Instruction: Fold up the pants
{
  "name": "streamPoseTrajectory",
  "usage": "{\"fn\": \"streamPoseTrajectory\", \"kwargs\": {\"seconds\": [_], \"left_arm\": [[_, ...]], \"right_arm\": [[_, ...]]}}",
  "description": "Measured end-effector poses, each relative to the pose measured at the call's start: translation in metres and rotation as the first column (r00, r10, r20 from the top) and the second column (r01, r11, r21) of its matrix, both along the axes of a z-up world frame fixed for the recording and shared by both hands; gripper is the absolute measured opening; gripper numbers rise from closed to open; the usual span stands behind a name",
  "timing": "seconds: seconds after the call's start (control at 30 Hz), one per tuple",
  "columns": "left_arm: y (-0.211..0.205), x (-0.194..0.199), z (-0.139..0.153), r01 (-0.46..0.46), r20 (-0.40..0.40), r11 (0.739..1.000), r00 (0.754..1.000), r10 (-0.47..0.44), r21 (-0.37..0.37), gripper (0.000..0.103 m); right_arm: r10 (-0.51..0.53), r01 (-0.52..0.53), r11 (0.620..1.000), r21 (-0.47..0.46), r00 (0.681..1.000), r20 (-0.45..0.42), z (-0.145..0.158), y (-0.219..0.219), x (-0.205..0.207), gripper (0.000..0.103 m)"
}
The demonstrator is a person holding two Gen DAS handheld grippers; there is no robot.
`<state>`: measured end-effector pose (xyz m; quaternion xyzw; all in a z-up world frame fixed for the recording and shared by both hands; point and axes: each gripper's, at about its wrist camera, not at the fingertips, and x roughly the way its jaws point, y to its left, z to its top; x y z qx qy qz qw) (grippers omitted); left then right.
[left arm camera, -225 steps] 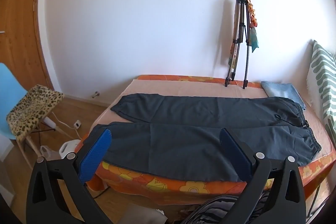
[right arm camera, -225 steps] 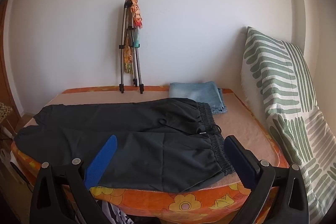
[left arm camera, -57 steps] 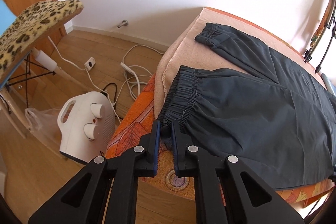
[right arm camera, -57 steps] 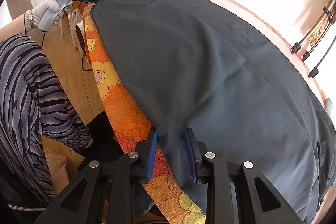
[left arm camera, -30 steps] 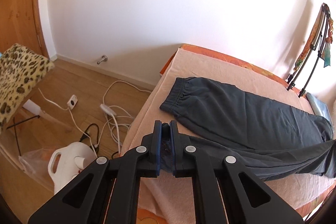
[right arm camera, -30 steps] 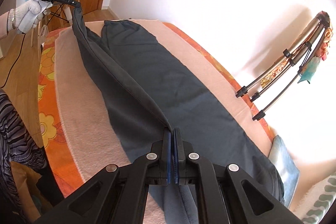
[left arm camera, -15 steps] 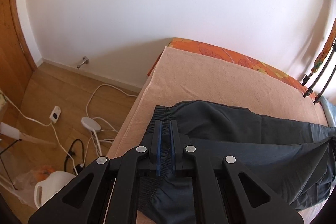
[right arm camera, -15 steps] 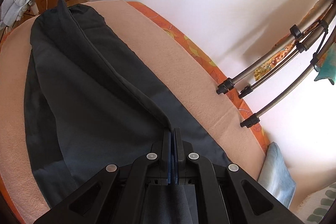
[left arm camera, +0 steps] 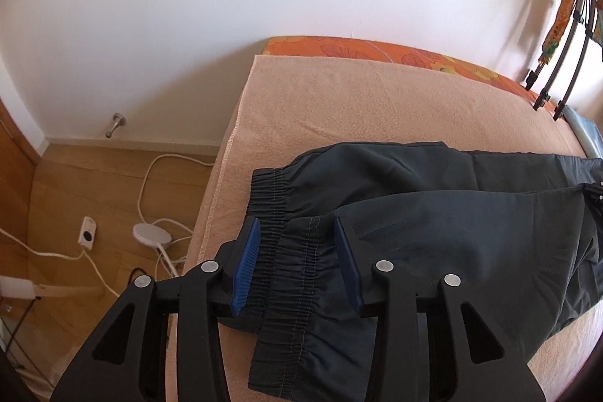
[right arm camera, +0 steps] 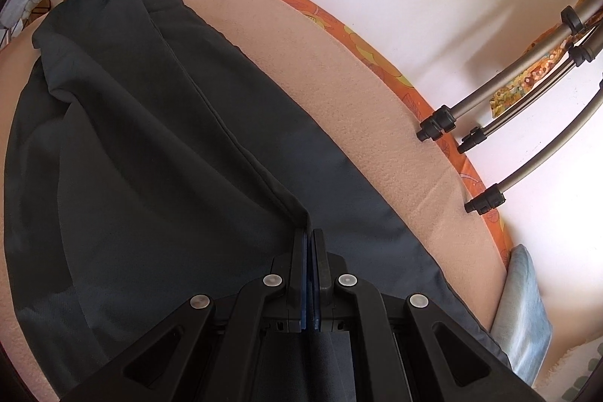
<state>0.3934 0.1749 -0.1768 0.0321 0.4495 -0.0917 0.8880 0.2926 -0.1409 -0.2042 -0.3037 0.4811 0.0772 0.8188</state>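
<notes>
dark pants [left arm camera: 433,213] lie lengthwise on the peach blanket [left arm camera: 358,100] of a bed, one leg laid over the other, their long axis running from the elastic cuffs [left arm camera: 286,251] at the foot end toward the tripod [right arm camera: 508,123] end. the left claw [left arm camera: 297,262] hovers spread wide just over the upper cuff, its blue pads either side of the gathered elastic and no cloth pinched between them; the cuffs sit straight ahead of it and slightly offset, the lower one poking out toward the blanket's edge. the right claw [right arm camera: 309,243] is pressed together on a raised ridge of the pants' upper leg, which runs away from it as a taut seam toward the cuffs. judged from this, the fold along the length looks nearly laid, and the coming move turns on the right claw setting down its ridge in line with the leg beneath. the waistband is out of frame in both views; the far cuffs are small and shadowed in the right wrist view, where the left claw shows only as a dark sliver, and a pale blue cloth [right arm camera: 524,311] beyond the tripod is cut off.
</notes>
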Motion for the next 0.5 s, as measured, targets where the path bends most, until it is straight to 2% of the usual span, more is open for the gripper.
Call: {"fn": "streamPoseTrajectory", "kwargs": {"seconds": [0.07, 0.17, 0.33, 0.4, 0.47, 0.5], "left_arm": [[-0.002, 0.002, -0.004, 0.007, 0.0, 1.0, 1.0, -0.007, 0.01, 0.039], [-0.011, -0.001, -0.009, 0.031, 0.012, 0.997, 0.999, -0.032, 0.068, 0.039], [-0.022, -0.008, -0.018, 0.069, 0.02, 0.99, 0.997, -0.073, 0.125, 0.025], [-0.021, -0.009, -0.019, 0.066, 0.031, 0.989, 0.997, -0.07, 0.131, 0.025], [-0.019, -0.01, -0.018, 0.057, 0.038, 0.991, 0.997, -0.062, 0.124, 0.025], [-0.019, -0.012, -0.017, 0.057, 0.045, 0.99, 0.997, -0.063, 0.13, 0.025]], "right_arm": [[0.001, -0.001, 1.0, -0.001, 1.0, -0.004, -0.001, 0.001, -0.001, 0.0], [0.002, -0.002, 1.0, -0.002, 1.0, -0.011, -0.003, 0.001, -0.001, 0.0], [-0.003, 0.004, 1.0, 0.016, 1.0, -0.023, -0.004, -0.004, 0.003, 0.0], [-0.011, 0.012, 0.999, 0.043, 0.999, -0.038, -0.003, -0.007, 0.003, 0.008], [-0.023, 0.026, 0.997, 0.07, 0.999, -0.044, 0.001, -0.012, 0.001, 0.032], [-0.025, 0.029, 0.996, 0.083, 0.998, -0.049, 0.003, -0.014, 0.0, 0.035]]}}
